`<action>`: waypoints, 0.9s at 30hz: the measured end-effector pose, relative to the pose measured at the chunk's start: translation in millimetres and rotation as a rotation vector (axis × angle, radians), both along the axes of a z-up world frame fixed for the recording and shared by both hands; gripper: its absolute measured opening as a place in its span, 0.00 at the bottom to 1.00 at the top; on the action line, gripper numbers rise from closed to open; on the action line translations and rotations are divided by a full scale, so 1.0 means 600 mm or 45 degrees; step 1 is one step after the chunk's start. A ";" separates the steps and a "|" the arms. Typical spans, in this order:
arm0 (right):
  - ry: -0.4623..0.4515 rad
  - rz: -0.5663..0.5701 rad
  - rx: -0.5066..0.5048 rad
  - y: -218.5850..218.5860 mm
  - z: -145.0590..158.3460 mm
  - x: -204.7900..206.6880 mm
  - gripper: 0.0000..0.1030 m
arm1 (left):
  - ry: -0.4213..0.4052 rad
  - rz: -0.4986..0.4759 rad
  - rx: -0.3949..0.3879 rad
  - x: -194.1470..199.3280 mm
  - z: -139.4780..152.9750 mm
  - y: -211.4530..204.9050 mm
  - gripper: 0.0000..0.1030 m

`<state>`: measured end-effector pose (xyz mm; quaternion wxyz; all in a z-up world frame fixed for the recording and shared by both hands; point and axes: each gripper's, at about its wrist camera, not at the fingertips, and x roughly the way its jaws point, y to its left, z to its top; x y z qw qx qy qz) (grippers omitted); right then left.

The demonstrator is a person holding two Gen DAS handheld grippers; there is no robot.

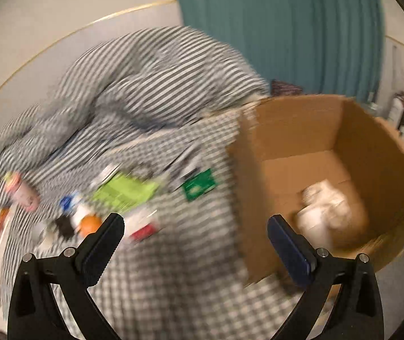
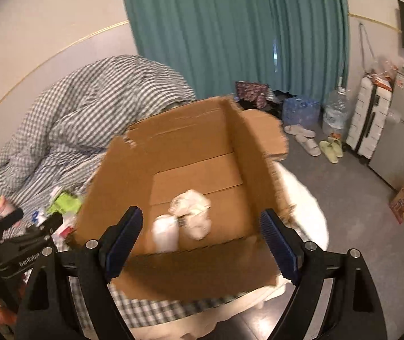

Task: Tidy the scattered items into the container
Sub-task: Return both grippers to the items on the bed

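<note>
Tools point(image 1: 195, 226) point(image 2: 200, 222) angled down, jaws wide, empty.

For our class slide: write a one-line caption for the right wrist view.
Open right gripper above a cardboard box holding a white bottle and crumpled bag.

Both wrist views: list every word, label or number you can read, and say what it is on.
"GenRobot": white lettering on the black body of the left gripper, seen in the right wrist view; the end of the word is cut off.
Green card on the checked bedding: print too blurred to read.
Lime-green packet: blurred, unreadable.
White bottle in the cardboard box: label unreadable.
</note>
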<state>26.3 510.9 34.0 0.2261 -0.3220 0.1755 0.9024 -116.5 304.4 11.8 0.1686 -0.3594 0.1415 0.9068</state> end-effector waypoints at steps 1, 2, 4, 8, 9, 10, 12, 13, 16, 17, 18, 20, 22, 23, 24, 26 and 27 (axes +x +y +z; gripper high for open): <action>-0.003 0.016 -0.007 -0.013 -0.001 -0.003 0.82 | -0.012 0.040 -0.003 -0.002 -0.001 -0.022 1.00; -0.003 0.038 -0.018 -0.027 -0.002 -0.005 0.82 | -0.026 0.084 -0.009 -0.002 -0.008 -0.049 1.00; 0.003 0.094 -0.042 -0.062 -0.005 -0.007 0.82 | -0.051 0.174 -0.023 0.004 -0.021 -0.108 1.00; -0.003 0.184 -0.027 -0.151 -0.019 -0.019 0.82 | -0.087 0.304 -0.003 0.020 -0.035 -0.224 1.00; -0.007 0.205 -0.026 -0.173 -0.024 -0.022 0.82 | -0.094 0.326 0.010 0.024 -0.035 -0.256 1.00; -0.017 0.232 -0.027 -0.196 -0.030 -0.027 0.82 | -0.096 0.341 0.014 0.030 -0.034 -0.280 1.00; -0.040 0.287 -0.021 -0.244 -0.038 -0.036 0.82 | -0.094 0.379 0.008 0.041 -0.034 -0.329 1.00; -0.047 0.314 -0.011 -0.267 -0.037 -0.039 0.82 | -0.090 0.402 0.011 0.045 -0.035 -0.357 1.00; -0.052 0.388 0.050 -0.328 -0.028 -0.046 0.83 | -0.082 0.469 0.064 0.048 -0.035 -0.435 1.00; -0.052 0.410 0.074 -0.347 -0.024 -0.049 0.84 | -0.082 0.488 0.081 0.051 -0.036 -0.454 1.00; -0.055 0.429 0.094 -0.364 -0.022 -0.053 0.85 | -0.083 0.514 0.098 0.051 -0.038 -0.477 1.00; -0.062 0.465 0.121 -0.391 -0.019 -0.061 0.87 | -0.082 0.564 0.126 0.051 -0.045 -0.513 1.00; -0.078 0.491 0.126 -0.410 -0.023 -0.070 0.87 | -0.091 0.613 0.152 0.047 -0.056 -0.544 1.00; -0.086 0.504 0.122 -0.417 -0.026 -0.074 0.87 | -0.108 0.633 0.166 0.044 -0.063 -0.559 1.00; -0.093 0.516 0.117 -0.423 -0.030 -0.078 0.87 | -0.123 0.648 0.176 0.038 -0.069 -0.568 1.00; -0.109 0.531 0.108 -0.432 -0.039 -0.087 0.87 | -0.144 0.669 0.189 0.029 -0.081 -0.582 1.00; -0.120 0.534 0.107 -0.436 -0.046 -0.094 0.87 | -0.148 0.674 0.191 0.024 -0.087 -0.587 1.00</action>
